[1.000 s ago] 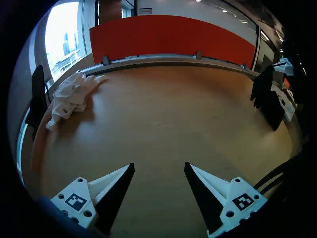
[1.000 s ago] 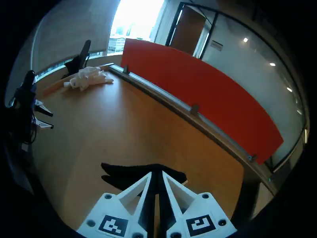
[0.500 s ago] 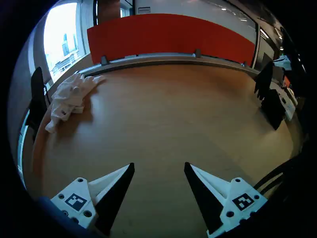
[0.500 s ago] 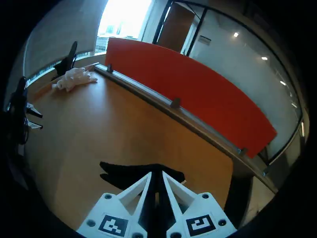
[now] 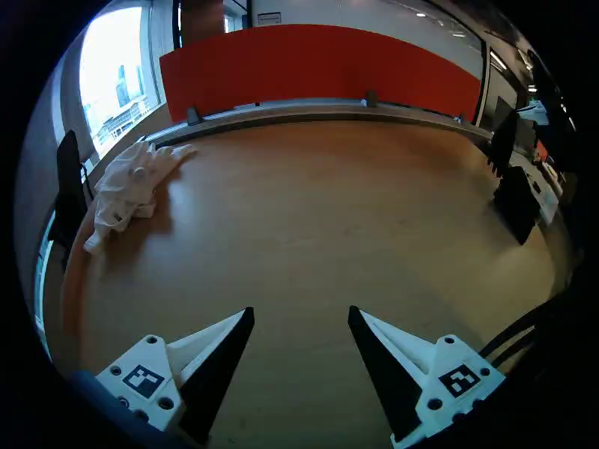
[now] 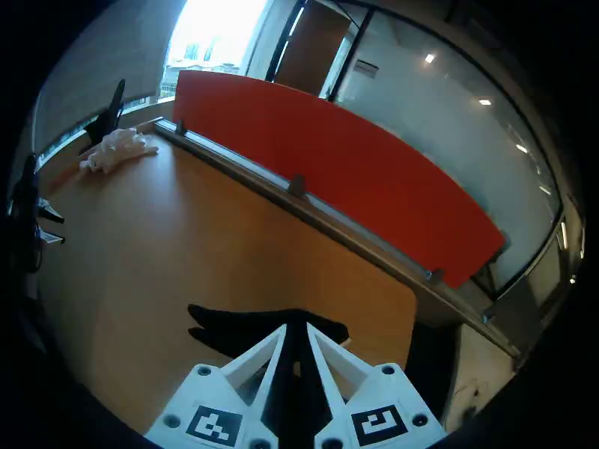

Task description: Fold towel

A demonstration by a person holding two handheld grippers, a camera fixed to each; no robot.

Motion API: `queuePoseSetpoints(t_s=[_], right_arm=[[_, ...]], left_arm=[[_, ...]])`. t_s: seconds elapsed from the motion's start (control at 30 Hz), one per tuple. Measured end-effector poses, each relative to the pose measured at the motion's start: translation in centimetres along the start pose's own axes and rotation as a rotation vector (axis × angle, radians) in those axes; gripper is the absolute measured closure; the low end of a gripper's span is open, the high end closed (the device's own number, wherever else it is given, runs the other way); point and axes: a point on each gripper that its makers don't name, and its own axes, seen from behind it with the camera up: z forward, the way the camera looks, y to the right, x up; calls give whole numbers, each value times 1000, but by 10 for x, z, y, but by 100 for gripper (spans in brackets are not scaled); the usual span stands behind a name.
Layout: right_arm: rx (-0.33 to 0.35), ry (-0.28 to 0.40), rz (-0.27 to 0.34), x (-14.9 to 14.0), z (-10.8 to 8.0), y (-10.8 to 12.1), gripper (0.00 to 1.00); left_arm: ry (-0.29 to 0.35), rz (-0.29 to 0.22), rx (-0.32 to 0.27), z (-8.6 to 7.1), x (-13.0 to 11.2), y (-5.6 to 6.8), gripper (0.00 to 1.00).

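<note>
Down by the left end of the red divider, there's the towel: white, crumpled in a loose heap, lying on the wooden tabletop just short of the divider's rail. A black chair stands beyond the heap, at the tabletop's edge, and bright window glass rises past that same end of the divider.

Over to the left gripper. Its fingers are spread wide apart, released, nothing between them but bare wood. It hangs over the near side of the tabletop, facing the divider squarely and well apart from the towel.

Now the right gripper view. The right gripper has its fingers clenched, only a thin dark slit between them. A flat black piece with a ragged edge spreads out from under the tips, mostly to one side. Whether the fingers actually pinch it, I cannot tell.

From this side the divider runs slantwise, and the towel shows as a small white bundle far off at its distant end. This gripper sits nearer the divider's other end, where the tabletop stops.
</note>
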Motion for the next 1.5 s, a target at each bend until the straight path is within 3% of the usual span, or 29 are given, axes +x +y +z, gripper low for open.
queuePoseSetpoints(t_s=[0.37,0.87,1.5], right_arm=[[-37,-8,21,-7,-14,27,95],[-59,-26,60,-35,-39,33,95],[-102,-114,167,-128,-79,34,95]], left_arm=[[1,18,-9,2,6,9,7],[5,44,-27,2,13,20,7],[1,63,-48,-2,9,32,7]])
